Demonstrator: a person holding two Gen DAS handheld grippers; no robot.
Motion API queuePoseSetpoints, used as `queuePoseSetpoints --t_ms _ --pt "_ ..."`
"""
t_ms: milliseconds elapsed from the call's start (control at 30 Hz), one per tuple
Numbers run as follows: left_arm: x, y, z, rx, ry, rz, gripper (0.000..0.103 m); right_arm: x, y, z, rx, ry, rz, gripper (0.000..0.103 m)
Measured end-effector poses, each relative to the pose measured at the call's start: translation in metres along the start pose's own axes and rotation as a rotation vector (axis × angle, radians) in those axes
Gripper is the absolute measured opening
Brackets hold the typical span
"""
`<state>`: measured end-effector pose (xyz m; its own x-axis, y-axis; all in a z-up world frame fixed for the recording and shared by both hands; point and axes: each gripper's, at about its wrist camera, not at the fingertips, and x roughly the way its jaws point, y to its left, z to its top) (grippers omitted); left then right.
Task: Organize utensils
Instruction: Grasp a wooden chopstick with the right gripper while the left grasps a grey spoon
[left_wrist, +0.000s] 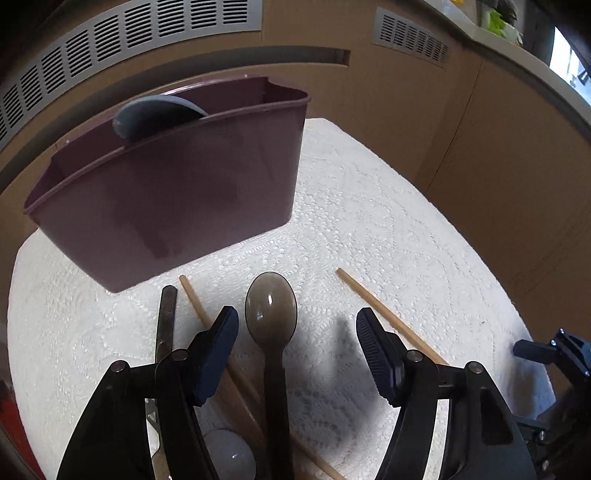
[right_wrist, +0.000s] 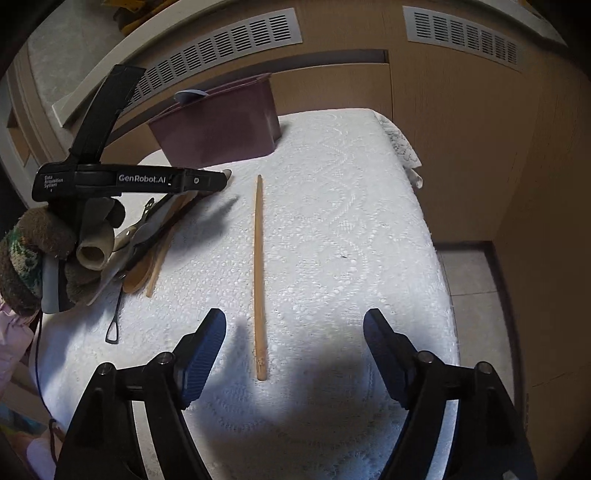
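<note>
So the tabletop (right_wrist: 351, 206) has a white lacy cloth over it, and the maroon bin (left_wrist: 177, 184) sits at the far left end, up against a tan cabinet with slotted vents (right_wrist: 221, 44). A grey utensil (left_wrist: 155, 114) is already in the bin, its rounded end poking over the rim.

Left gripper (left_wrist: 297, 354) hangs over the pile of utensils at the near left. Its fingers are apart and not pinching anything: the smoky brown spoon (left_wrist: 271, 314) lies on the cloth between them, closer to the left finger (left_wrist: 218, 354), bowl pointing toward the bin. One chopstick (left_wrist: 199, 306) runs under that left finger, and just left of it is a dark flat handle (left_wrist: 167, 317). A second chopstick (left_wrist: 388, 314) lies to the right, passing under the right finger. There's also a round whitish thing (left_wrist: 229, 454) at the near edge; can't tell what it is.

Right gripper (right_wrist: 295, 350) is spread wide too, nothing in it. That second chopstick lies flat on the cloth in front of it, running near to far, its near end between the fingers but untouched.

From the right camera you can read "GenRobot.AI" and "Data Acquisition System" in white on the side of the left gripper. A gloved hand (right_wrist: 55, 240) holds it.
</note>
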<state>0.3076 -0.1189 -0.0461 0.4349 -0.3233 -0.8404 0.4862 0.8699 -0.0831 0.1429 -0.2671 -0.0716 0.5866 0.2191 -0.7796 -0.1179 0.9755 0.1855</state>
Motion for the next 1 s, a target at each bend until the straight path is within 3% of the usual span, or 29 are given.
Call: queuePoseSetpoints --t_ms 33,100,167,267,367,533,633,733,800,833,933,1000 --pt "0.002 0.000 0.002 -0.008 0.006 0.008 0.066 0.001 -0.001 0.000 0.007 0.002 -0.007 0.077" --pt "0.011 0.005 0.007 -0.046 0.037 -0.001 0.046 0.003 -0.002 0.000 0.011 0.002 -0.015 0.084" --pt "0.021 0.009 0.010 -0.079 0.078 -0.015 0.035 0.002 -0.001 0.000 0.011 -0.008 -0.024 0.086" --pt "0.023 0.008 0.013 -0.074 0.077 -0.015 0.033 0.000 -0.001 -0.001 0.014 -0.011 -0.047 0.091" --pt "0.017 0.007 0.006 -0.071 0.059 0.003 0.009 0.001 0.000 0.002 -0.003 0.003 -0.092 0.098" --pt "-0.047 0.030 -0.024 -0.192 -0.110 -0.047 0.009 -0.009 0.013 0.012 -0.135 -0.042 -0.274 0.099" --pt "-0.091 0.041 -0.044 -0.238 -0.220 -0.053 0.008 -0.017 0.023 0.026 -0.160 -0.081 -0.192 0.100" --pt "-0.116 0.046 -0.054 -0.240 -0.268 -0.041 0.008 -0.006 0.030 0.042 -0.140 -0.049 -0.073 0.084" --pt "-0.124 0.047 -0.064 -0.218 -0.276 -0.011 0.009 0.011 0.037 0.054 -0.143 -0.014 -0.038 0.058" --pt "-0.126 0.050 -0.064 -0.218 -0.271 -0.004 0.010 0.019 0.040 0.058 -0.145 0.008 -0.017 0.055" --pt "-0.124 0.057 -0.072 -0.252 -0.241 -0.031 0.012 0.041 0.049 0.063 -0.144 0.048 -0.003 0.045" --pt "-0.121 0.065 -0.078 -0.277 -0.232 -0.033 0.021 0.053 0.057 0.063 -0.166 0.068 -0.040 0.029"
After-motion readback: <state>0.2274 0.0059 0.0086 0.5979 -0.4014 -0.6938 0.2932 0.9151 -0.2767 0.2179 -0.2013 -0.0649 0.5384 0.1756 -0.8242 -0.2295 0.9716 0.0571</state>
